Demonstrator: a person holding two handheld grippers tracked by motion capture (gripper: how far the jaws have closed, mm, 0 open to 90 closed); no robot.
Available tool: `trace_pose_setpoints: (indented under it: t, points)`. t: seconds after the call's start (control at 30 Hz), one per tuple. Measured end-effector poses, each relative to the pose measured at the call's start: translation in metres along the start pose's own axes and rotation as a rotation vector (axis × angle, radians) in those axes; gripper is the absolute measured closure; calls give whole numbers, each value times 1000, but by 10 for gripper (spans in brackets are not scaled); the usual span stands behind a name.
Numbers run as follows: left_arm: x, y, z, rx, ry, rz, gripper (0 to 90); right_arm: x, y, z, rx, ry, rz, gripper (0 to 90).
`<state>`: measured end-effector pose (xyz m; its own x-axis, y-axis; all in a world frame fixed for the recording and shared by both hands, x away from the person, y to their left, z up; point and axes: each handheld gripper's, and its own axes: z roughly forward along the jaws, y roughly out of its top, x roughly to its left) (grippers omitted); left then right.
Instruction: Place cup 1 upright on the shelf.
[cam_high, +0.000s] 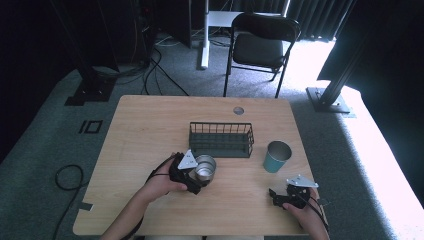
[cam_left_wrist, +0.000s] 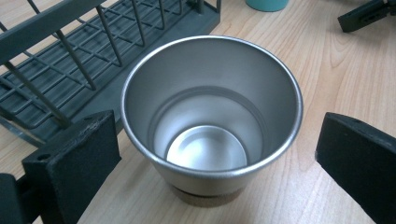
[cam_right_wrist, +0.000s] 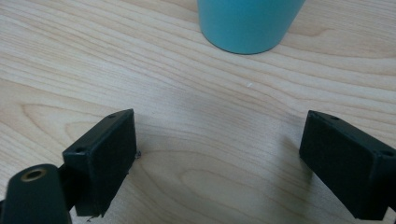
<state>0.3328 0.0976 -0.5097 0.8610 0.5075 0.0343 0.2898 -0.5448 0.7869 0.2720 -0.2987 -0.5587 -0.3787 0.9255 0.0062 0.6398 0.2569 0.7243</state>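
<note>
Steel cup (cam_left_wrist: 210, 121) sitting upright between the spread jaws of the left gripper (cam_left_wrist: 215, 154), not pinched yet (wire basket (cam_left_wrist: 70, 60) just behind). Right gripper (cam_right_wrist: 217, 154) gaping too, holding nothing, teal cup (cam_right_wrist: 247, 23) just ahead on the table (cam_right_wrist: 140, 60).

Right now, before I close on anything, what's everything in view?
Steel cup: one, silver, upright on the table between the left fingers, beside the rack.
Teal cup: one, upright, right of the rack.
Wire rack: one, dark grey, table centre.
Table: one, light wood.
Folding chair: one, black, beyond the table.
Left gripper: black, open around the steel cup.
Right gripper: black, open, facing the teal cup.
</note>
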Motion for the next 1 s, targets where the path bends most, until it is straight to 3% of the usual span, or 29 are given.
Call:
trace_pose_setpoints:
  t: [0.77, 0.93, 1.0]
  points:
    - [1, 9, 19, -13, -22, -1, 4, 0, 0, 0, 0, 0, 0, 104]
    - [0, 10, 22, -23, -17, -1, 15, 0, 0, 0, 0, 0, 0, 105]
    - [0, 10, 22, -32, -6, -14, 68, 0, 0, 0, 0, 0, 0, 105]
